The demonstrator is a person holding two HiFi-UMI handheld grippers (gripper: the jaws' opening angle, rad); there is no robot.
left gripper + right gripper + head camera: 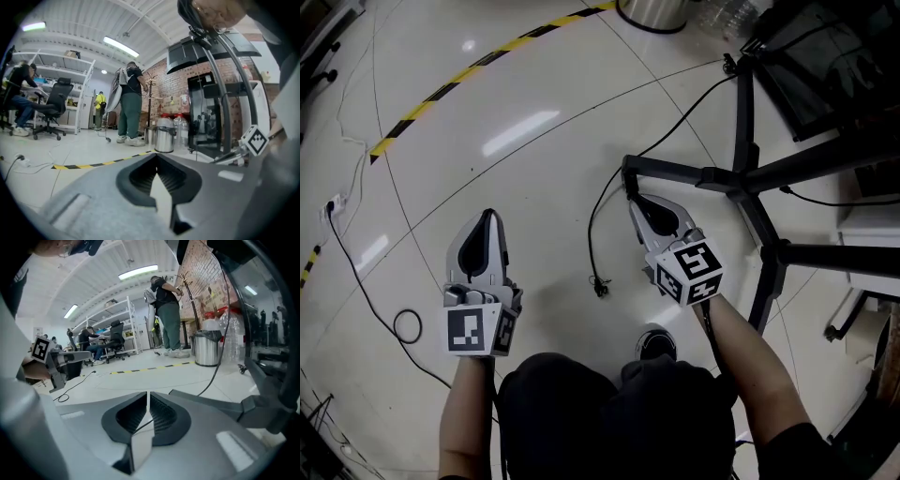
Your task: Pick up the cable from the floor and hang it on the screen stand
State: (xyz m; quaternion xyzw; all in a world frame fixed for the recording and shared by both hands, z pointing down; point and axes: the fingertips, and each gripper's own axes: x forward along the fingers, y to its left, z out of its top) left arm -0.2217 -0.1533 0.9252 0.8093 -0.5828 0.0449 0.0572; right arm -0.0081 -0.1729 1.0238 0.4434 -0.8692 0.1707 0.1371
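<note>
The black cable lies on the pale floor, running from the screen stand in a curve down to its plug. My right gripper is shut, its tips just right of the cable's curve and beside the end of a stand leg. In the right gripper view, the right gripper has a thin dark line crossing the gap behind its touching tips; whether that is pinched cable I cannot tell. The cable drops to the floor ahead. My left gripper hangs shut and empty over bare floor, left of the cable.
Yellow-black tape crosses the floor at the back. A steel bin stands at the top. A thin white lead with a socket and a black coil lie at left. People stand and sit further off.
</note>
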